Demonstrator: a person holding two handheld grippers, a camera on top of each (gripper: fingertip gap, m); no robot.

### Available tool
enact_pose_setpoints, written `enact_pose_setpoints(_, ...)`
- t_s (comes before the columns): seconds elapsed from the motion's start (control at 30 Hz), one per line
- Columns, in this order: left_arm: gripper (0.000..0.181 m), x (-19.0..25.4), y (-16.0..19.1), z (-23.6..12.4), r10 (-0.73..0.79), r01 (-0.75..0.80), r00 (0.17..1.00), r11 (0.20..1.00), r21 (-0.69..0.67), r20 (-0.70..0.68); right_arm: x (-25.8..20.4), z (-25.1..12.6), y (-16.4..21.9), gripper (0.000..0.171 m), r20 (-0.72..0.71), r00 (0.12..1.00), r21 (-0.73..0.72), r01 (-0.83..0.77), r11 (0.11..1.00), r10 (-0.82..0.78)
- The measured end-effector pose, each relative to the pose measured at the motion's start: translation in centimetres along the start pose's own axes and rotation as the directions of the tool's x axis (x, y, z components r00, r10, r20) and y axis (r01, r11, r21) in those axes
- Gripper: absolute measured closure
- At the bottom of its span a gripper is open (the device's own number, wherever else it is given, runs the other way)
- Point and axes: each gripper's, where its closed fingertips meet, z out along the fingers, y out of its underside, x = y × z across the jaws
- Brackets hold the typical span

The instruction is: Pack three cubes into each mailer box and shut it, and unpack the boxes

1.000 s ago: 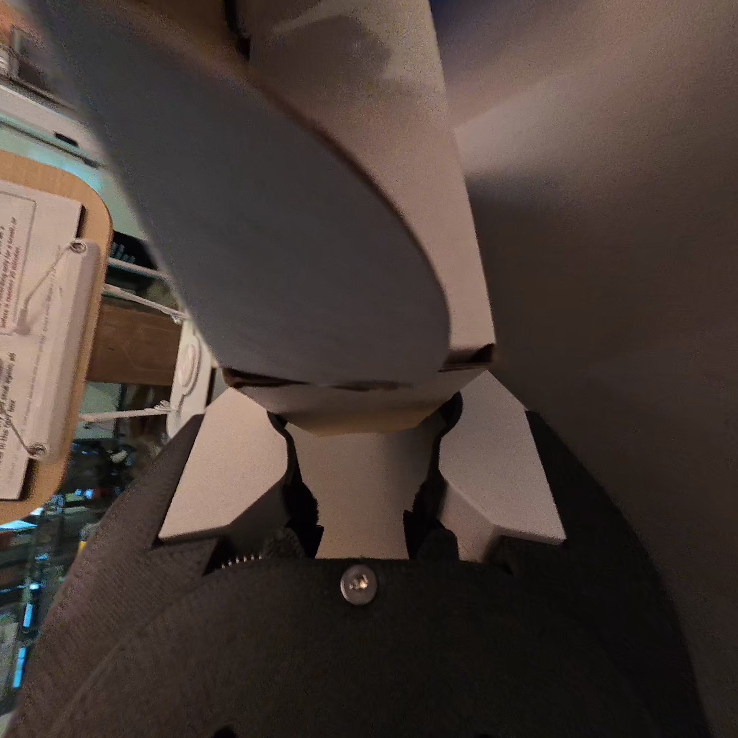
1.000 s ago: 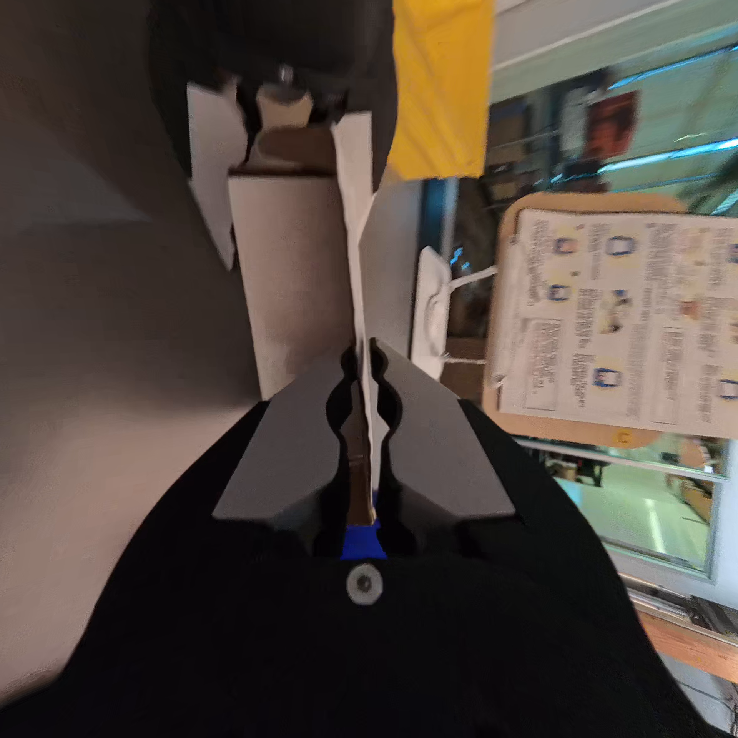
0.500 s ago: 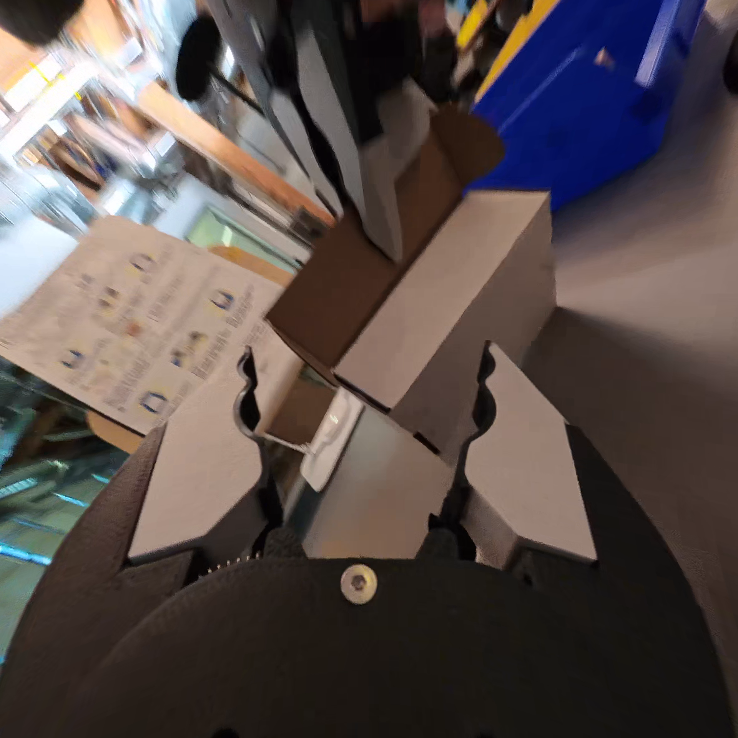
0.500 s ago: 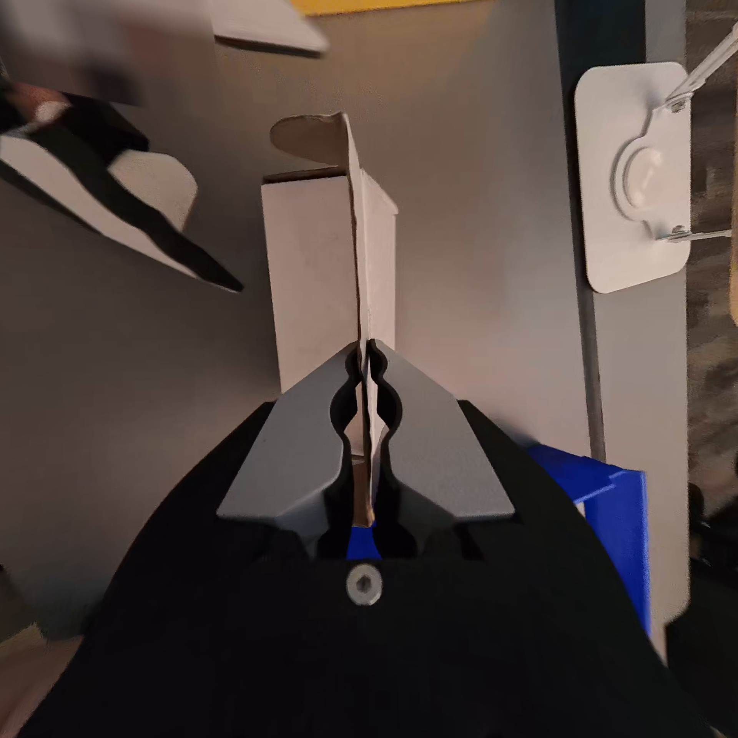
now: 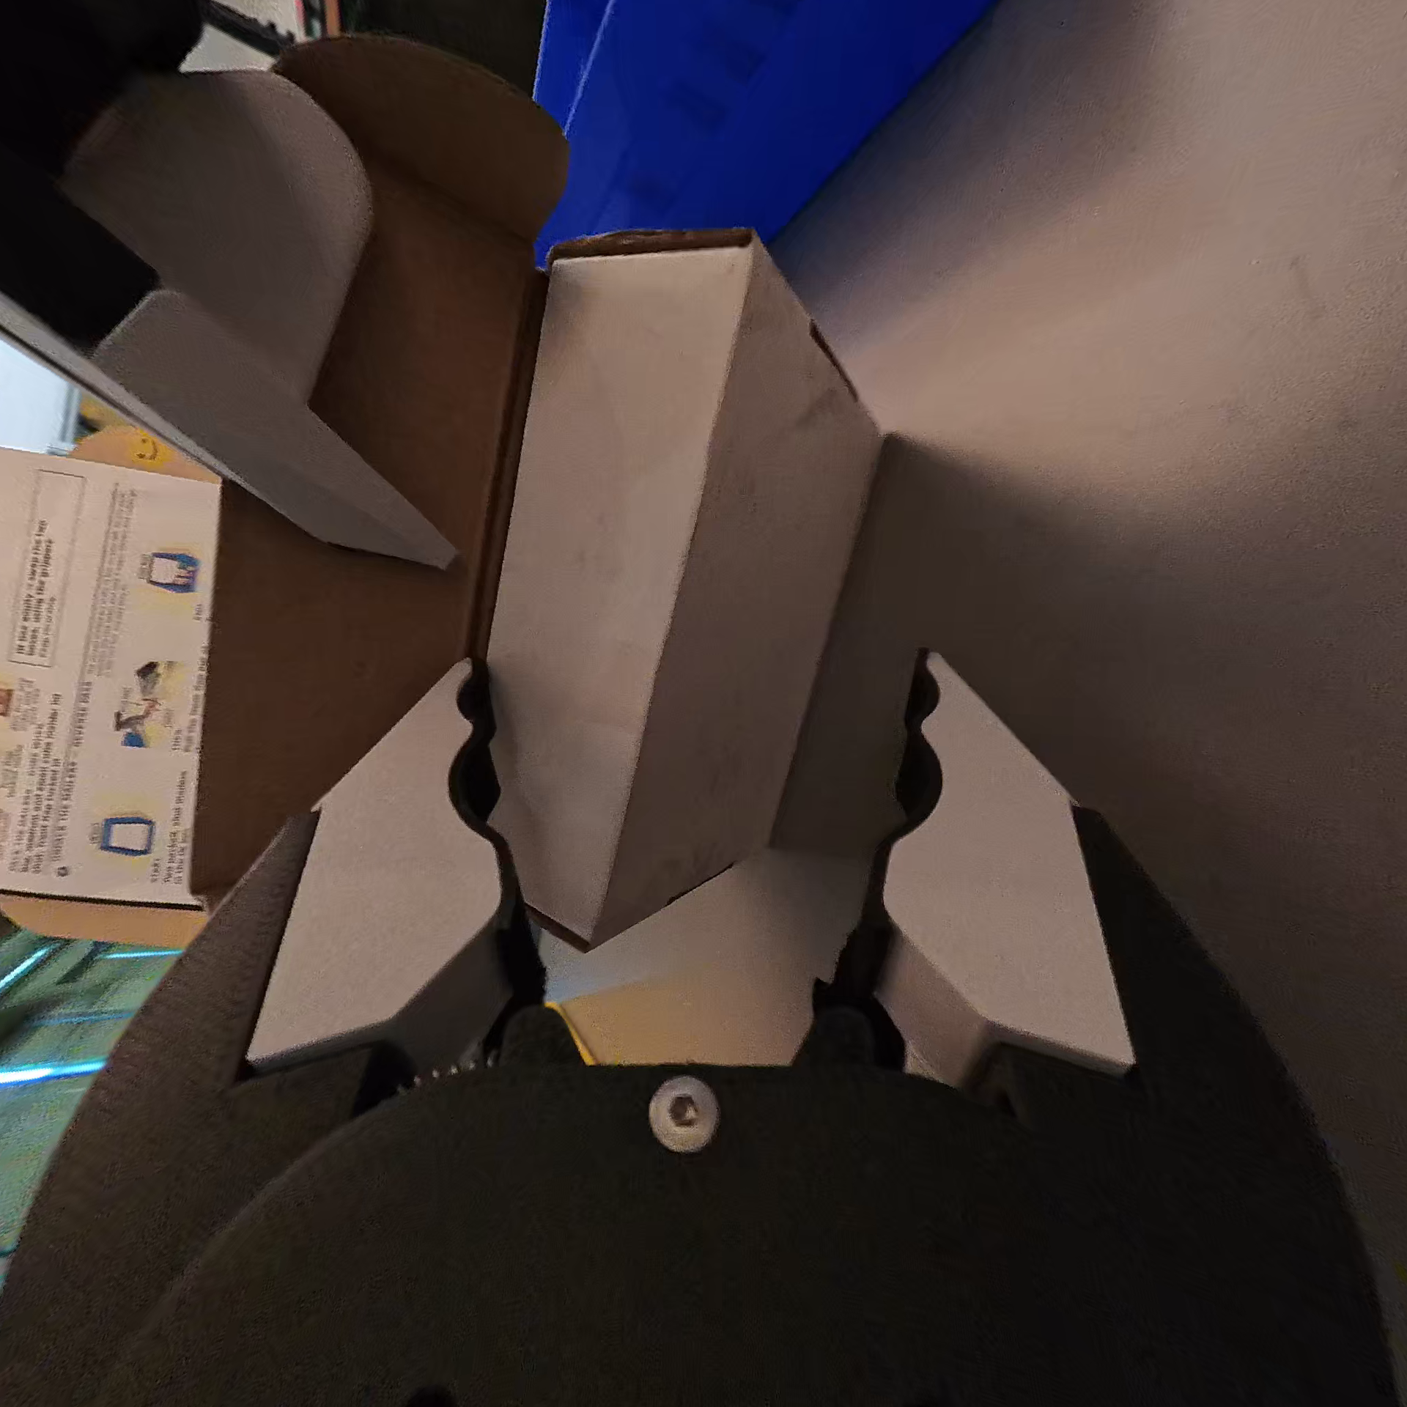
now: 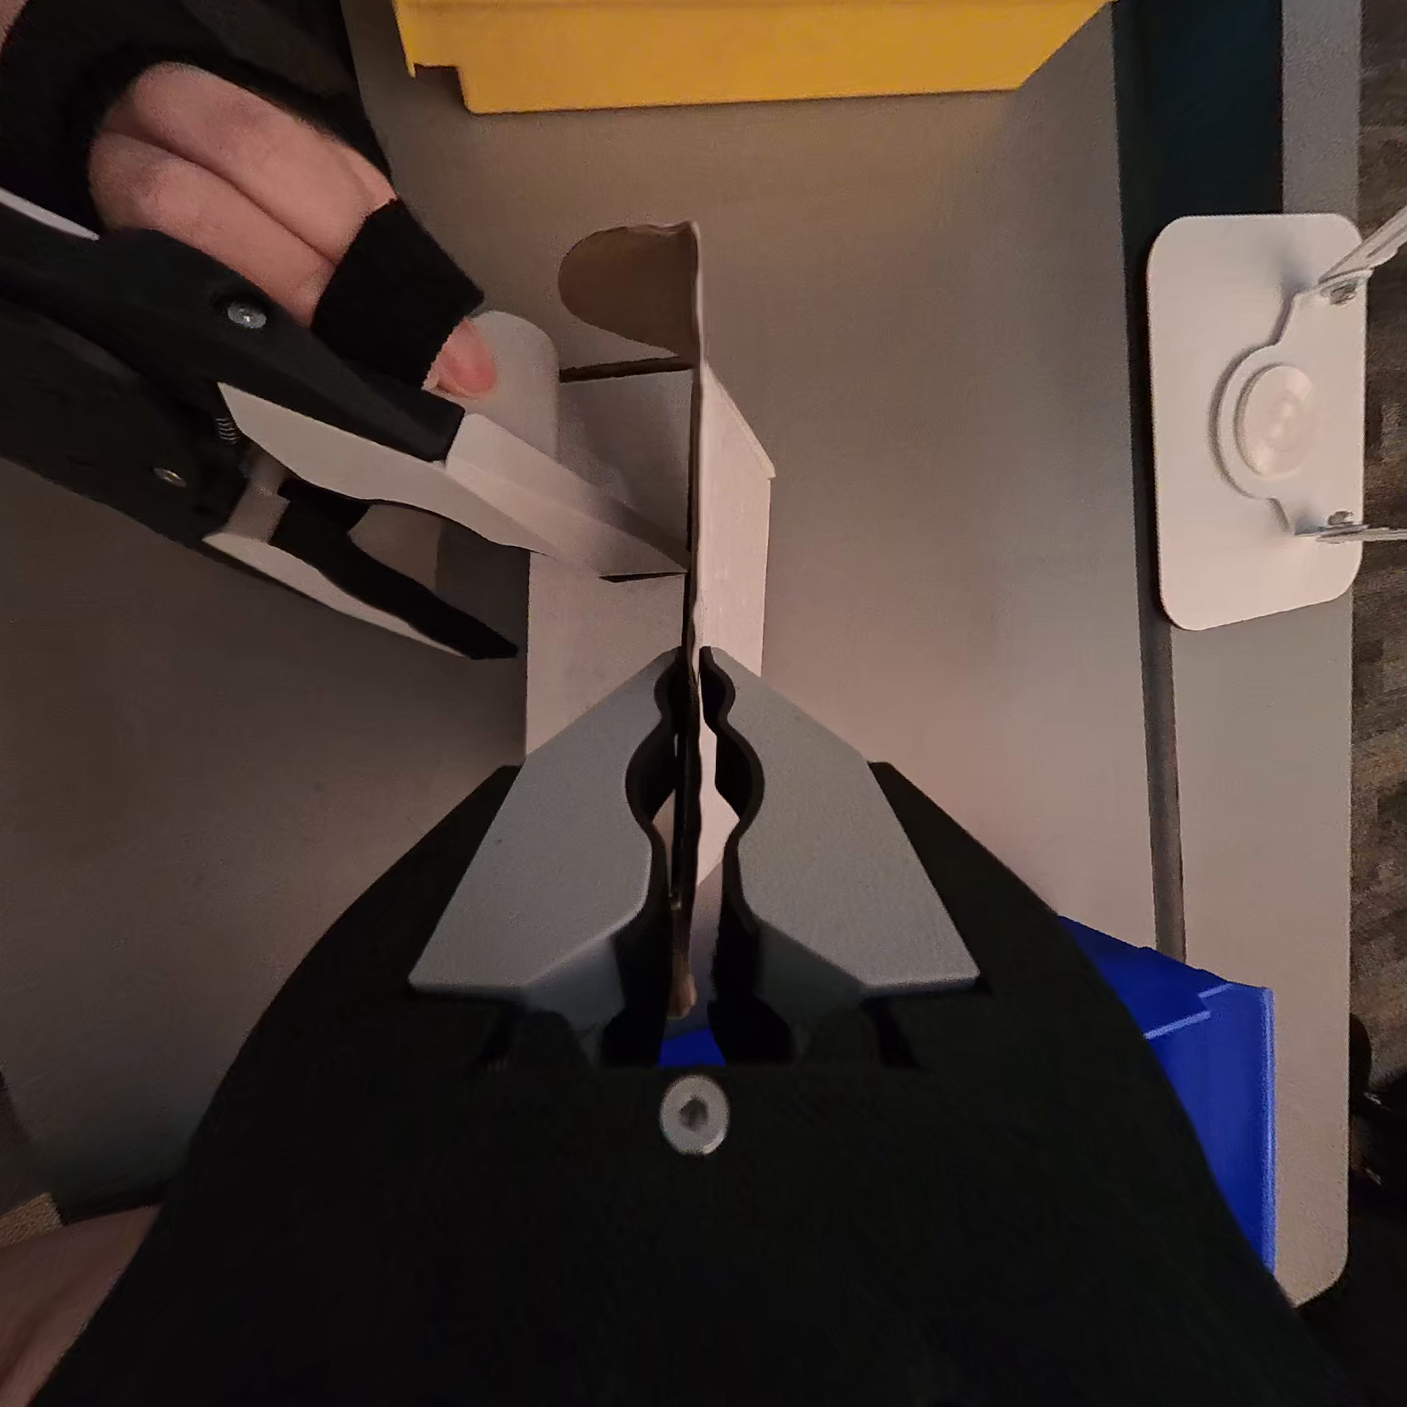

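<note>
While the right hand-held gripper (image 6: 697,662) pinches the mailer box (image 6: 731,533) lid, the left hand-held gripper (image 5: 693,685) gapes around its body.

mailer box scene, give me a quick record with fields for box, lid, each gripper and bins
box: white mailer box on grey table, open
lid: lid raised, seen edge-on
right gripper: right gripper shut on lid
left gripper: left gripper open, straddling the box's white wall
bins: yellow bin beyond box, blue bin near
cubes: none visible
</note>
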Motion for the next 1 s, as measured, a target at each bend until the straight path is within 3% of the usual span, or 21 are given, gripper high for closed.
enact_pose_setpoints(0.1,0.084,0.4,-0.5,-0.7,-0.039,0.040,0.999,0.998,0.043,-0.029,1.6,-0.5,-0.3,0.171,-0.087,0.996,0.024,-0.002,1.000,0.004)
enact_pose_setpoints(0.2,0.124,0.6,-1.4,-1.8,-0.041,0.046,0.998,0.992,0.118,-0.044,1.8,-1.6,-0.4,0.170,-0.096,0.995,0.059,-0.009,0.998,0.015)
enact_pose_setpoints(0.33,0.092,1.5,-2.6,-1.9,-0.151,0.171,0.979,0.975,0.145,-0.138,1.0,-2.1,-1.4,0.171,-0.094,0.995,0.106,0.047,0.993,-0.037)
enact_pose_setpoints(0.4,0.085,2.0,-2.8,-1.6,-0.219,0.246,0.954,0.962,0.118,-0.206,0.8,-2.0,-1.5,0.171,-0.096,0.994,0.101,0.065,0.993,-0.055)
enact_pose_setpoints(0.6,0.107,3.8,-0.7,-0.6,-0.304,0.314,0.903,0.949,-0.019,-0.305,1.3,-2.2,-1.4,0.170,-0.123,0.983,0.126,0.150,0.981,-0.134)
enact_pose_setpoints(0.73,0.123,3.6,-0.4,-0.4,-0.274,0.274,0.921,0.961,-0.041,-0.277,3.5,-2.4,-1.7,0.170,-0.248,0.950,0.160,0.234,0.959,-0.191)
enact_pose_setpoints(1.0,0.147,3.5,-0.6,-0.6,-0.212,0.212,0.945,0.977,-0.028,-0.249,9.5,0.5,-1.6,0.165,-0.280,0.958,0.271,0.012,0.962,0.067)
